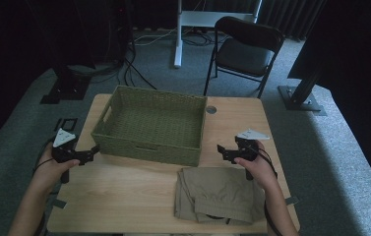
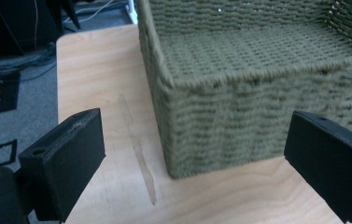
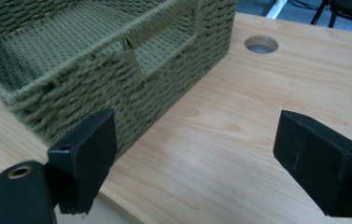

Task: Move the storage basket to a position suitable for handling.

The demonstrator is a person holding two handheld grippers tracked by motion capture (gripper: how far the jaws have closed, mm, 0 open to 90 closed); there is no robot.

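Note:
A green woven basket (image 1: 151, 124) stands empty on the far middle of the wooden table (image 1: 124, 191). Folded khaki trousers (image 1: 217, 194) lie at the near right of the table. My left gripper (image 1: 90, 152) hovers at the basket's near left corner (image 2: 173, 116), jaws wide apart and empty. My right gripper (image 1: 223, 151) hangs just right of the basket's near right corner (image 3: 117, 88), above the trousers' far edge, also open and empty.
A round cable hole (image 1: 211, 109) (image 3: 261, 44) sits in the table right of the basket. Behind the table stand a black folding chair (image 1: 244, 51) and a white stand (image 1: 179, 34). Cables lie on the grey carpet at the far left.

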